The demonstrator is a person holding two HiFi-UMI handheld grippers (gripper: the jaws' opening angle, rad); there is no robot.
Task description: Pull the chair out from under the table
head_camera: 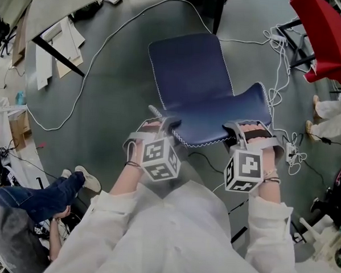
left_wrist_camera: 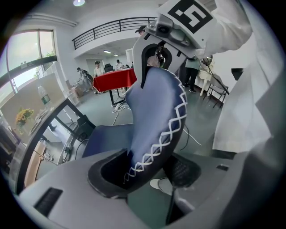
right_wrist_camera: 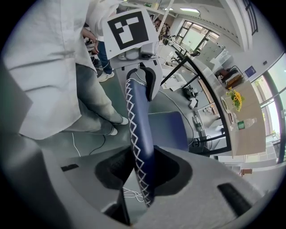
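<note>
A dark blue chair with white cross-stitching along its edge stands on the grey floor, its seat in the middle of the head view. Its backrest is nearest me. My left gripper is shut on the backrest's top edge at the left end, and the padded edge runs between its pads. At the right end my right gripper is shut on the same edge. In each gripper view the other gripper shows at the far end of the backrest. The table's top lies at the upper left, apart from the chair.
White cables loop over the floor left of and behind the chair. A power strip lies at the right. A red-covered table stands at the upper right. One person sits at the lower left; another's feet are at the right.
</note>
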